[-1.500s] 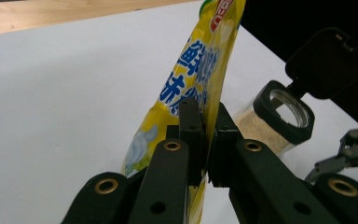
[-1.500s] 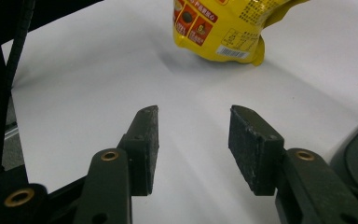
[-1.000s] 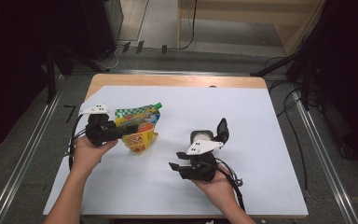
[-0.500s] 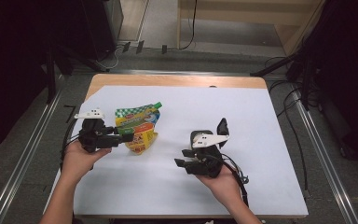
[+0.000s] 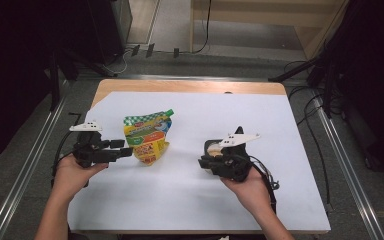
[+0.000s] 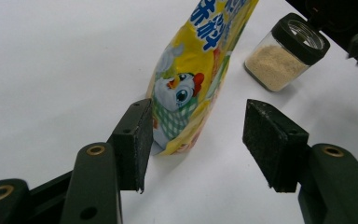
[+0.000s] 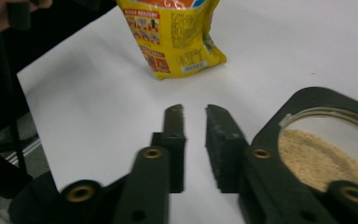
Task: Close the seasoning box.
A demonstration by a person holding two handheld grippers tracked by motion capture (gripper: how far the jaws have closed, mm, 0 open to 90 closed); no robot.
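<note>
Jar (image 6: 286,51) powder clear in left gripper view.

The high view looks forward and down from above the near edge of the desk (image 5: 280,120), taking in its whole top from well off. The left gripper view rides low and close, facing across the desk toward the yellow pouch (image 6: 193,88) and the jar (image 6: 286,51). The right gripper view, equally low, faces back at the same pouch (image 7: 175,35); all three views share it.
</note>
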